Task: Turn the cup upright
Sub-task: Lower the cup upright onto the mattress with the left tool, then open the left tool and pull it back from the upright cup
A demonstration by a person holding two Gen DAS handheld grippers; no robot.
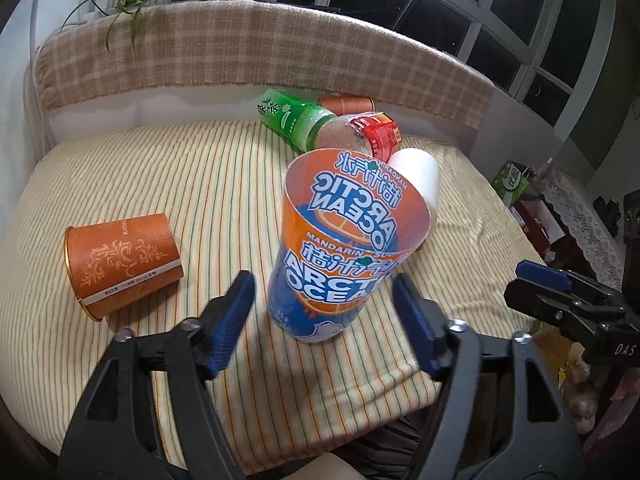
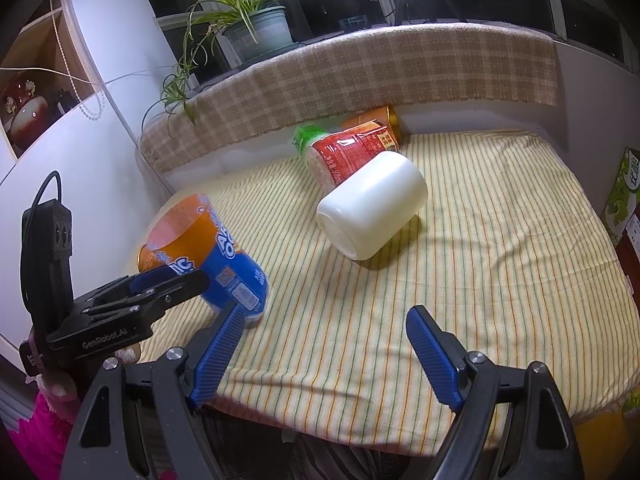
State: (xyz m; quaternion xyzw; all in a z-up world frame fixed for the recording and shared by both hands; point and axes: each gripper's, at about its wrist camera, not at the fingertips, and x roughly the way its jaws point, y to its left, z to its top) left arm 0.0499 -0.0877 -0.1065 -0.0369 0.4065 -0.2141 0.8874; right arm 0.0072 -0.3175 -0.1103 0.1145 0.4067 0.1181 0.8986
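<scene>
**Orange-and-blue cup stands mouth-up between the released left fingers**

On the left of the left wrist view an orange tin (image 1: 122, 264) with a leaf pattern lies on its side on the striped cloth (image 1: 192, 184), well apart from the rest. In the middle the orange-and-blue cup (image 1: 340, 248), printed "ARCTIC OCEAN", stands on its base with its open mouth facing up, leaning slightly. The left gripper (image 1: 322, 312) is spread wide around the cup's lower part; neither blue finger touches it, and a strip of cloth shows on each side. Behind the cup a green bottle (image 1: 292, 118), a red-labelled bottle (image 1: 372, 134) and a second orange tin (image 1: 346, 105) lie in a cluster near the checked blanket (image 1: 260, 56). A white cup (image 1: 420, 178) lies on its side just behind and to the right of the upright one. At the far right edge the other gripper shows from the side.

In the right wrist view the left tool sits at the far left, with the orange-and-blue cup (image 2: 208, 256) just beyond it. The right gripper (image 2: 326, 344) hangs over the near edge of the cloth with its jaws wide apart, gripping nothing. The white cup (image 2: 374, 210) lies on its side ahead of it, base toward the camera, touching the red-labelled bottle (image 2: 348, 148) behind. A potted plant (image 2: 256, 28) stands on the sill above
</scene>
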